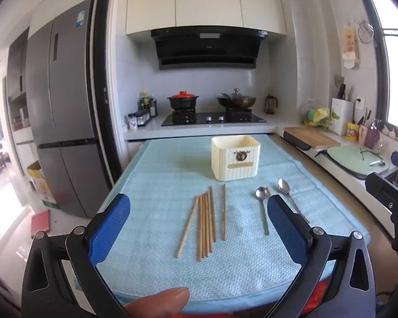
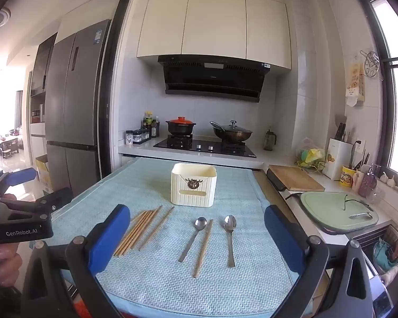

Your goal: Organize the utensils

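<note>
The chopsticks (image 1: 205, 222) lie in a loose bundle on the pale blue mat (image 1: 159, 175), one (image 1: 224, 212) a little apart to the right, and another chopstick (image 2: 203, 247) rests between the two steel spoons. The left spoon (image 2: 193, 238) and right spoon (image 2: 229, 238) lie with bowls toward the cream holder (image 2: 193, 188), handles toward the person. Everything seems laid out flat and sorted by kind, probably so each piece can be pinched by its shaft and dropped into the holder, which stands upright just behind them with its top open.

The left gripper (image 1: 199, 225) and right gripper (image 2: 197, 235) both hover over the near edge with jaws spread wide and nothing between them; no piece is picked yet. A fingertip (image 1: 159, 302) shows under the left one.

Nothing blocks the way to the holder. The wooden cutting board (image 2: 294, 179) and green lidded pan (image 2: 337, 212) sit off the mat to the right, the stove with its pots well behind.
</note>
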A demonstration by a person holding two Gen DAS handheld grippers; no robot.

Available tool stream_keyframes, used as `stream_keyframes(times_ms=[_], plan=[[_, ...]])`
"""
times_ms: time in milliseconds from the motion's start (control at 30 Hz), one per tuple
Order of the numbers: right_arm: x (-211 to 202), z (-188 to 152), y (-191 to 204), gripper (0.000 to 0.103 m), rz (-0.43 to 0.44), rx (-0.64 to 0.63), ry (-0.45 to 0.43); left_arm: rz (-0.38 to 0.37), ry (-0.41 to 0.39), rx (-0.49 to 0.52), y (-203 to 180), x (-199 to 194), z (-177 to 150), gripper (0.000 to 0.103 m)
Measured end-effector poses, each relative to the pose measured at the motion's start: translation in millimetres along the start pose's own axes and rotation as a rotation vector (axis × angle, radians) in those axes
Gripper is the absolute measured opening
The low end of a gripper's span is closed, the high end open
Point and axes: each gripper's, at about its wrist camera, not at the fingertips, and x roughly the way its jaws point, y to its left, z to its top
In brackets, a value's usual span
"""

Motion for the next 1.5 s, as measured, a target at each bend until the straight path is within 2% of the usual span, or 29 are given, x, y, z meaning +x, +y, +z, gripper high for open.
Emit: stream_keyframes(times_ms=[33,300,633,833,1033,1500], plan=[[0,1,-1,0.103,0.002,0.002,-0.002,-0.011,-0.004,-0.025,1,0,0,0.103],[1,-2,1,0.103,0.019,0.005,0.001,-0.025,0.027,-0.026,-6,5,4,0.103],[-1,-2,3,0.103,0.027,0.009,0.002,-0.049,0.01,-0.045,2,0,8,0.103],[3,-3,2,0.103,0.032,0.007,0.002,-0.043,0.04,-0.058,2,6,6,0.103],[3,-2,2,0.103,0.034,0.007,0.003,-0.023,0.032,-0.052,-1,5,4,0.103],[4,0,3,0.103,0.038,0.005,0.005,-0.03,0.04,-0.042,-3,8,2,0.103]])
